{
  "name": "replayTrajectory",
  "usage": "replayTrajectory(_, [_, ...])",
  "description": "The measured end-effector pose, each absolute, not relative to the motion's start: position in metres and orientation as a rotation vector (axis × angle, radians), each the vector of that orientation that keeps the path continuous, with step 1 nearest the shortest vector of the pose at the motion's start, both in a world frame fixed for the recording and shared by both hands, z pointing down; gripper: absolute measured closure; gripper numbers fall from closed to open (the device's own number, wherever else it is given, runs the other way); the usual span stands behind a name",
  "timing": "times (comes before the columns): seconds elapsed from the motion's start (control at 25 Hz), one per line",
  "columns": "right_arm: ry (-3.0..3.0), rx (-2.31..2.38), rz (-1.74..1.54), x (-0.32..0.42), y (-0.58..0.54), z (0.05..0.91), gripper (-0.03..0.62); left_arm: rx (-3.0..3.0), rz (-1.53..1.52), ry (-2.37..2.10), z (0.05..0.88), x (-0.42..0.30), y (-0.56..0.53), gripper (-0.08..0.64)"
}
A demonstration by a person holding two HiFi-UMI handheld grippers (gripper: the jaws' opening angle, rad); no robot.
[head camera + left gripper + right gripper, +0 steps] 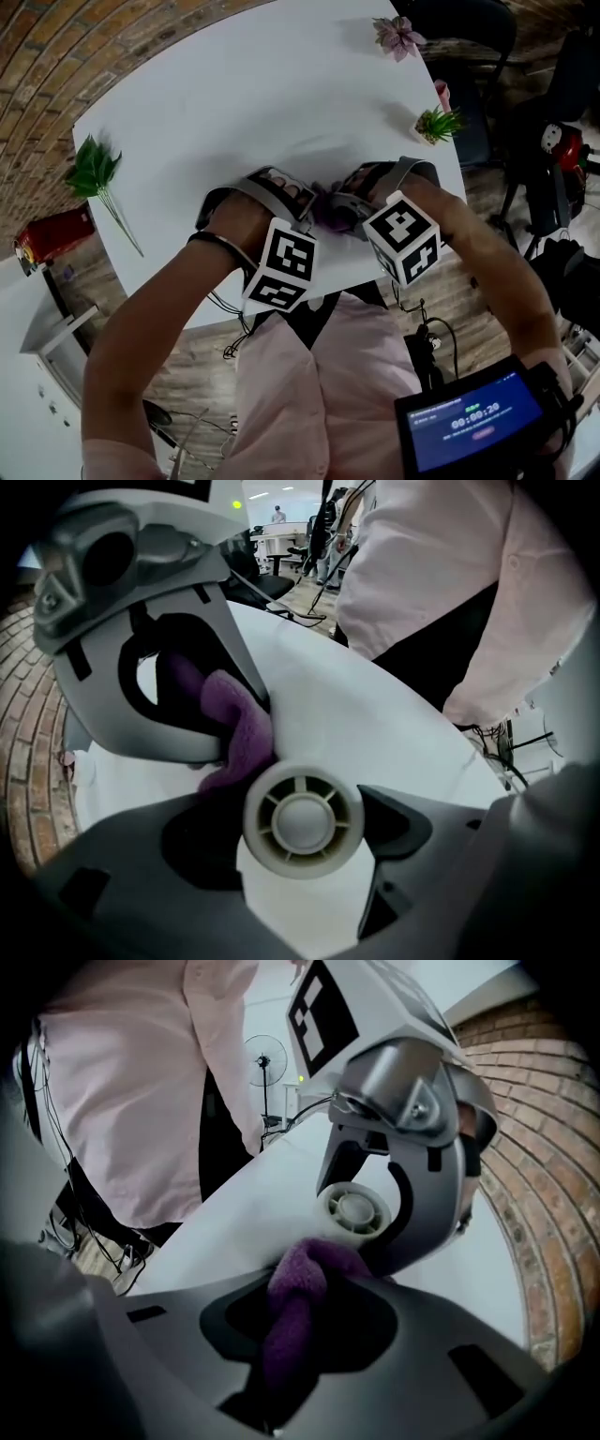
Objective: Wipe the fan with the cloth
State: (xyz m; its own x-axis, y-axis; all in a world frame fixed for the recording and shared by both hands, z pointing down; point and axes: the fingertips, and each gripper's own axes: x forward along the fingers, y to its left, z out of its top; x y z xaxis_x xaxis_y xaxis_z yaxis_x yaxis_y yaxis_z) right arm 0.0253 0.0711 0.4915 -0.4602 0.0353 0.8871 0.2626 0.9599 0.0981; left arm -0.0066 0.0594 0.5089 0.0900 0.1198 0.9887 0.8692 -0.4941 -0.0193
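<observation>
Small round cream plastic fan sits clamped between the wide-set left tongs, which point straight down over the near edge of the white table. Just right of it, the right tongs, tilted steeply down, pinch a purple fleecy cloth against the fan's rim.

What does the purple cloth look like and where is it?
The purple cloth is soft and fuzzy, like towelling, bunched into a thick roll. The right gripper pinches it between shut jaws, above the white table. Its free end pokes out and rests against the rim of the small round fan that the left gripper holds.
</observation>
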Motion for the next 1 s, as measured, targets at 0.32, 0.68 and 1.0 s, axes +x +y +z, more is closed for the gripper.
replayTrajectory(0.32, [-2.022,-0.214,-0.195,0.042,0.095,0.492,0.5,-1.766,-1.495,-0.957,0.51,-0.007,0.056,0.186])
replayTrajectory(0.68, [-2.05,0.022,-0.033,0.052,0.103,0.491,0.5,-1.87,-1.527,-0.89,0.509,-0.008,0.049,0.186])
replayTrajectory(1.0, [-2.08,0.265,0.108,0.037,0.119,0.493,0.5,-2.042,-1.702,-0.667,0.51,-0.014,0.036,0.186])
